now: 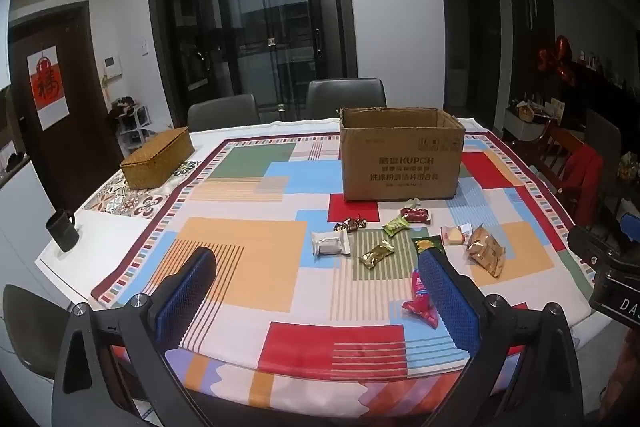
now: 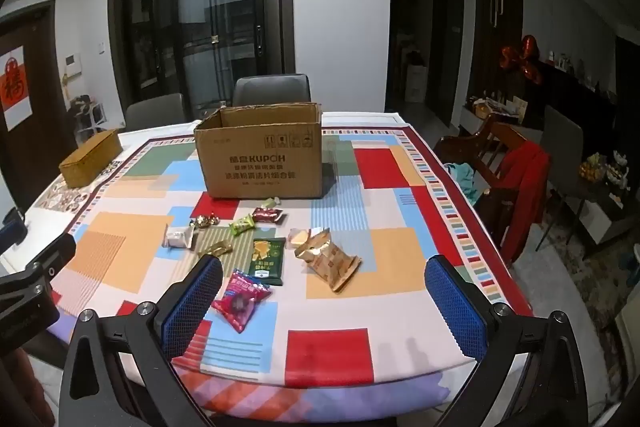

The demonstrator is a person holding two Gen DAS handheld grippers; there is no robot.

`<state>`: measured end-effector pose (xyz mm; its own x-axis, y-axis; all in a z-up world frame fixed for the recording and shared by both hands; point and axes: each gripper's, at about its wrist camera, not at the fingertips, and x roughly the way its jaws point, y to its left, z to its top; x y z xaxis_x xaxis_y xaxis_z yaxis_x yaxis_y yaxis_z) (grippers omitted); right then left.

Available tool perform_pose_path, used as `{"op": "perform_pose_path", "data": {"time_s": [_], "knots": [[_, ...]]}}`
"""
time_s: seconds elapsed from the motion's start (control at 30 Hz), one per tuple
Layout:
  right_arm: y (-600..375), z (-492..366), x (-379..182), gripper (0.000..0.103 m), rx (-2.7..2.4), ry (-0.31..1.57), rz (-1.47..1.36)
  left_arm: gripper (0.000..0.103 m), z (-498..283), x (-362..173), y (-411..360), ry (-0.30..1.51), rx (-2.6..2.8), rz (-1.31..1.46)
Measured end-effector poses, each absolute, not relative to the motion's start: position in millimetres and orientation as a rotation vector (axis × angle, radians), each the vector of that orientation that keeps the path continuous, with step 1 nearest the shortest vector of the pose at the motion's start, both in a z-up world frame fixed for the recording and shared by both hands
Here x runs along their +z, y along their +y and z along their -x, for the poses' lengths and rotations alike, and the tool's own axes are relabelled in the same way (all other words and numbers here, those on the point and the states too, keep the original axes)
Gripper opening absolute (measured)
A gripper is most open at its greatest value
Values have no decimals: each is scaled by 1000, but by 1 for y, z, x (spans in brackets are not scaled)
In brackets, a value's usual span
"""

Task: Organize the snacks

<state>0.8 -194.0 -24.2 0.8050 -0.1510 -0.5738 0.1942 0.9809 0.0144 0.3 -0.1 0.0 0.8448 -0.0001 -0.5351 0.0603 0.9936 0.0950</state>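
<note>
Snacks [image 2: 256,261] lie loose on the counter [image 2: 400,267] before the open cardboard box [image 2: 260,163]. Both grippers, left gripper [image 1: 316,291] and right gripper [image 2: 324,291], hover with fingers wide and empty. Best pinch the nearest red packet [image 2: 242,301] flat across its middle, then lift it clear over the box rim.

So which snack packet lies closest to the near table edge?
The pink-red packet, just beyond the right hand-held gripper; the dark green packet and the gold bag lie farther in.

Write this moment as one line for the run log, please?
stage: start | left gripper: jaws open, empty | right gripper: jaws open, empty | snacks: loose on tablecloth | cardboard box: open, behind snacks
</note>
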Motion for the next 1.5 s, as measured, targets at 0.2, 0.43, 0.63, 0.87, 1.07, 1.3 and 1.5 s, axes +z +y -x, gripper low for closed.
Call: {"op": "perform_pose_path", "data": {"time_s": [0.2, 0.43, 0.63, 0.87, 1.07, 1.3, 1.5], "knots": [[-197, 0, -24, 102, -179, 601, -74, 103, 1, 1, -2, 558, -31, -110], [-195, 1, -23, 102, -186, 601, -74, 103, 0, -1, -2, 569, -35, -114], [-195, 1, -24, 102, -187, 599, -72, 103, 1, 0, -4, 566, -35, -114], [-195, 1, -21, 102, -188, 596, -72, 103, -1, 0, -2, 564, -36, -112], [-196, 1, -22, 102, -188, 595, -72, 103, -1, 0, -2, 564, -36, -110], [-195, 2, -22, 102, -189, 595, -76, 103, -1, 0, -1, 562, -36, -111], [-196, 2, -23, 102, -188, 597, -77, 103, -1, 7, 1, 559, -32, -108]]}}
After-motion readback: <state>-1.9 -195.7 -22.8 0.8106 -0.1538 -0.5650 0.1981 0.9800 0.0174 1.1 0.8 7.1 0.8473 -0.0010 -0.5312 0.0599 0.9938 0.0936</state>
